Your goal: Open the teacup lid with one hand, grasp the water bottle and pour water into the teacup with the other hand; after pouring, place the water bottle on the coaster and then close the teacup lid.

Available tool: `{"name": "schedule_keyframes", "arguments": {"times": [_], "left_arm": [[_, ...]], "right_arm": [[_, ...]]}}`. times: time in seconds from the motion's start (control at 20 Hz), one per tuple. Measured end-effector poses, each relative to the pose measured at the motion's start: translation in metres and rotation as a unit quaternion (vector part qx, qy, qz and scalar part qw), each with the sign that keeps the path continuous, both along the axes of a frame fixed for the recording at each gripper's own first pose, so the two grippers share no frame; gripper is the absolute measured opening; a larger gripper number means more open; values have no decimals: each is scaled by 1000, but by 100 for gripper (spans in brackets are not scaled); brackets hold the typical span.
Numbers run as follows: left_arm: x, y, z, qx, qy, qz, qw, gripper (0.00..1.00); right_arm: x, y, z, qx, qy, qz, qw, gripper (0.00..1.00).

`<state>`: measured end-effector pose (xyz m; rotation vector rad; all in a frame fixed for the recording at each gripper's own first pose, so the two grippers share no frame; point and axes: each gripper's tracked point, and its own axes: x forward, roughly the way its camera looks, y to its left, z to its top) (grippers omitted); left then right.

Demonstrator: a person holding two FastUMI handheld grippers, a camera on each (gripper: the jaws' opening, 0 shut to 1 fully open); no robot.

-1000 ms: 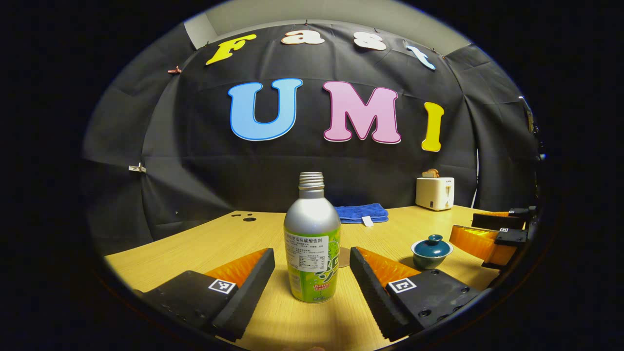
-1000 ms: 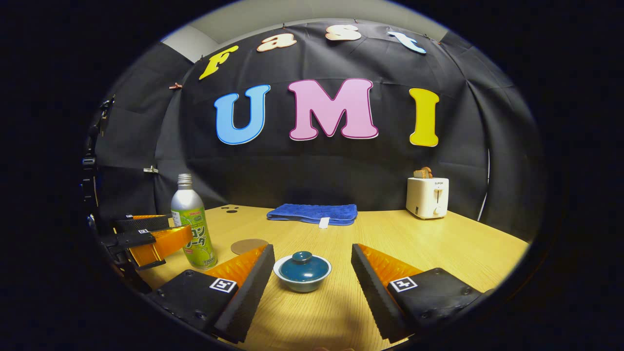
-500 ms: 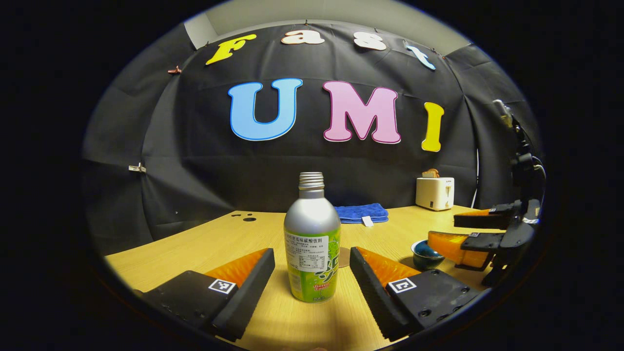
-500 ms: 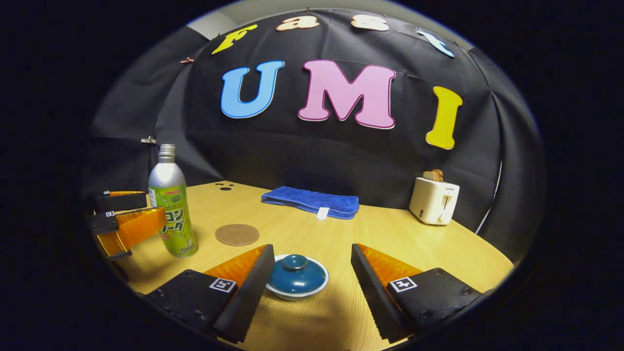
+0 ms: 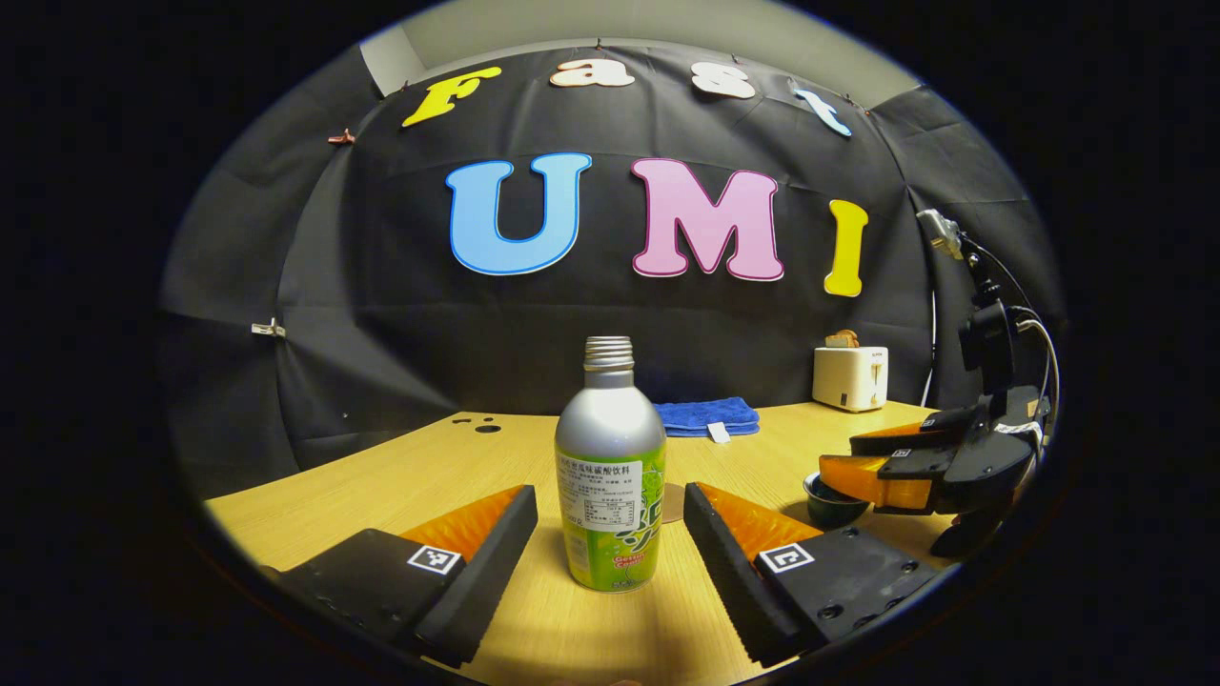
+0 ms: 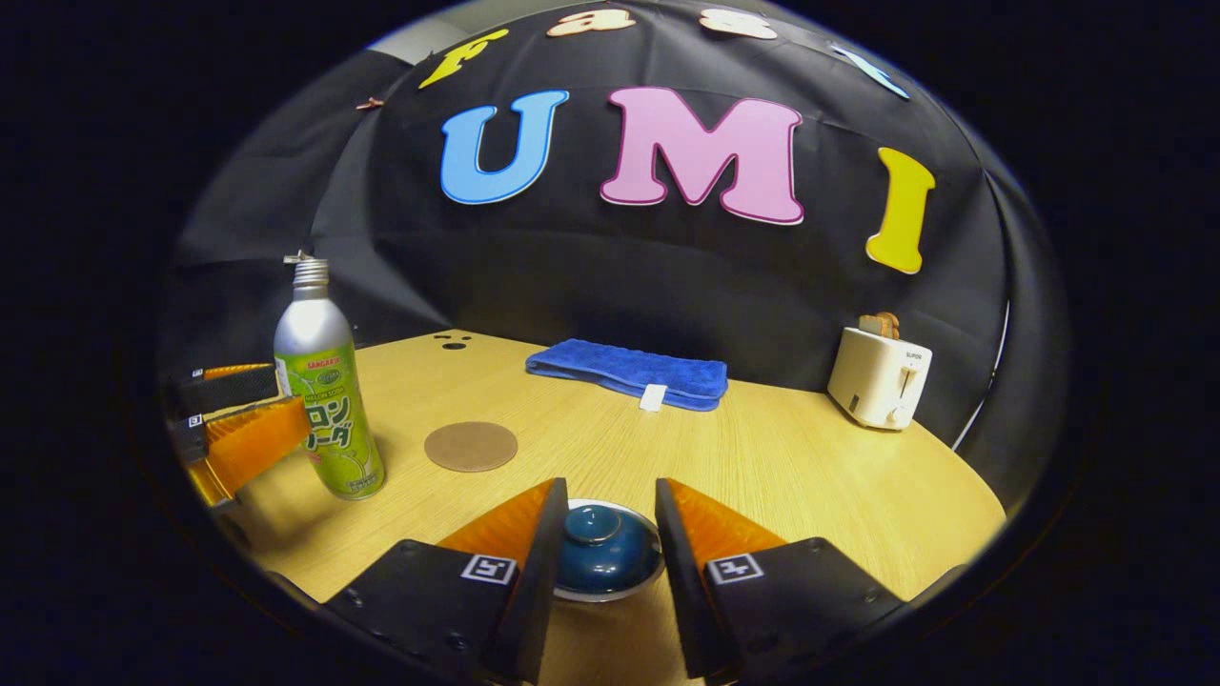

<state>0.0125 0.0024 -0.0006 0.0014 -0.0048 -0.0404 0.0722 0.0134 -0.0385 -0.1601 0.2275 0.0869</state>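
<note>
Now the lid (image 6: 602, 545) of the teacup (image 6: 610, 591) is approached from above by the right gripper (image 6: 599, 548), and its two fingers are brought close to each side of the small knob, with narrow gaps visible between pads and lid. It cannot be told from the right gripper view if the pads already touch the lid; a firm clamp is not seen. The teacup is placed on the wooden table (image 6: 782, 476), at the near edge, well apart from the toaster (image 6: 882, 376) and the blue towel (image 6: 629, 370).

In the left gripper view the left gripper (image 5: 610, 519) is held wide apart, and the water bottle (image 5: 610, 467) stands upright between its fingers, touched by neither. The bottle has no cap on its neck. The round coaster (image 6: 471, 445) lies just beside the bottle, on the side toward the teacup.

The step in hand is judged to be the taking of the lid. For a good result, the knob should be centred between the pads before they are pressed, because a round glazed knob can probably slip out sideways. The lid should then be lifted straight up, so that the cup is not dragged or tipped. The bottle should be gripped at the wide labelled body, not at the narrow neck, and kept vertical until the cup is uncovered
</note>
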Motion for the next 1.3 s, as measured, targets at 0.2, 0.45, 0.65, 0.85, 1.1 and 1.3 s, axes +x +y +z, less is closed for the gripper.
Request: {"name": "schedule_keyframes", "arguments": {"times": [0.2, 0.45, 0.65, 0.85, 1.1, 1.3], "left_arm": [[0, -1, 0, 0, 0, 0, 1000, 98], [0, -1, 0, 0, 0, 0, 1000, 98], [1, -1, 0, 0, 0, 0, 1000, 98], [0, -1, 1, 0, 0, 0, 1000, 98], [3, -7, 0, 0, 0, -19, 1000, 98], [14, -5, 0, 1, -1, -16, 1000, 98]], "right_arm": [[0, 4, -2, -14, 5, 9, 1000, 41], [0, 4, -1, -14, 5, 17, 1000, 30], [-2, 2, 2, -8, -2, 13, 1000, 27], [-8, 2, 13, -9, -33, 10, 999, 27], [-18, -10, 26, 22, -74, -4, 997, 27], [-26, -26, 31, 72, -90, -20, 993, 27]]}}
